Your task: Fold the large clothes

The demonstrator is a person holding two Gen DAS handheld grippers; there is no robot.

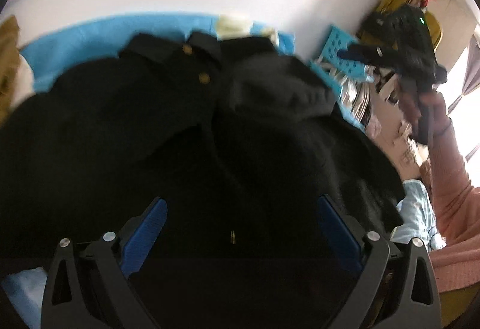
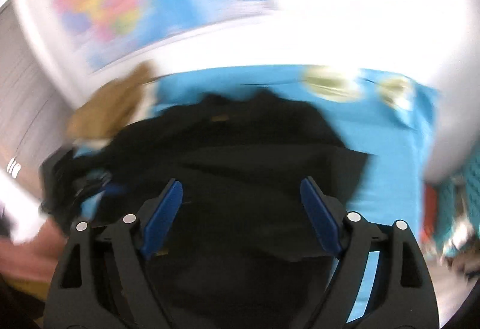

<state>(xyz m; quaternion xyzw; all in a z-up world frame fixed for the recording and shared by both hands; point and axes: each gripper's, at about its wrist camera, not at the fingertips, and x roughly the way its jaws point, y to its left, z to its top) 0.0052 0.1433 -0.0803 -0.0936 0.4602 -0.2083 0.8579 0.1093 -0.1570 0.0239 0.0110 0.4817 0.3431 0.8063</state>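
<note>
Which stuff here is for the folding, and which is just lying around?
For the folding:
black coat
left gripper, jaws open
right gripper, jaws open

Just lying around:
blue basket
brown cloth
wall map

Daylight floods in from a blown-out window (image 1: pixel 471 107) at the left view's right edge, the white wall (image 2: pixel 345 28) glares, the black garment (image 1: pixel 180 125) swallows detail, fisheye curvature darkens corners, and motion blur smears the right view heavily.
</note>
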